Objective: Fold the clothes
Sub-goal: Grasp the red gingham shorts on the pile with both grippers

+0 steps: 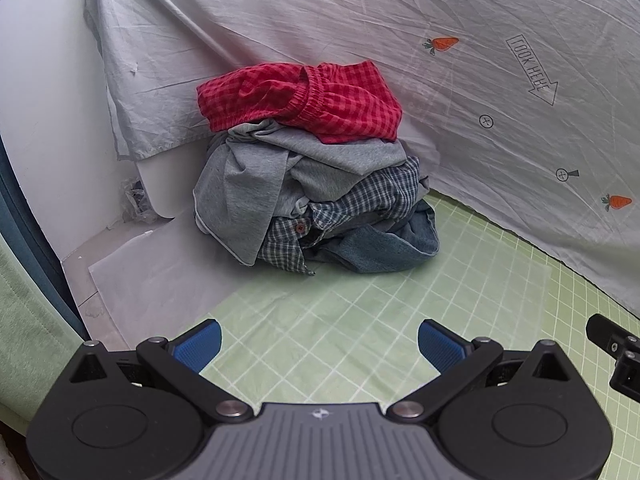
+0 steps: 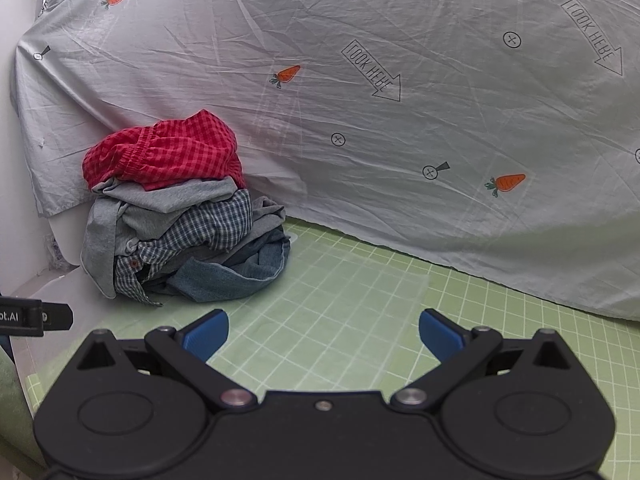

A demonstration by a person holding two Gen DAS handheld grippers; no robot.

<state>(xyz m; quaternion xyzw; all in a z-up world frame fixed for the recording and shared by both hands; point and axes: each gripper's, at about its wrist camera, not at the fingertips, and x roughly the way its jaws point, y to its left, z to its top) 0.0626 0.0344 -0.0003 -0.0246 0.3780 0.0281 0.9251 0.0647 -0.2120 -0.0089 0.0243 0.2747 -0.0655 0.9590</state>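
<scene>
heap of clothes (image 1: pixel 312 176) piled on the green grid mat (image 1: pixel 360 320), against the grey carrot-print sheet (image 1: pixel 480 80), red checked shorts (image 1: pixel 296 96) on top. left gripper (image 1: pixel 319 346) spread wide, gripping nothing, well short. right gripper (image 2: pixel 324 334) likewise wide, empty.

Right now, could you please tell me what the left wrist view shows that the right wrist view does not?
Only the left wrist view shows the crumpled clear plastic by the white wall. Only the right shows a second "LOOK HERE" arrow on the grey sheet. Both share the pile topped by red checked shorts, the green grid mat, and open, empty grippers: left gripper, right gripper.
</scene>
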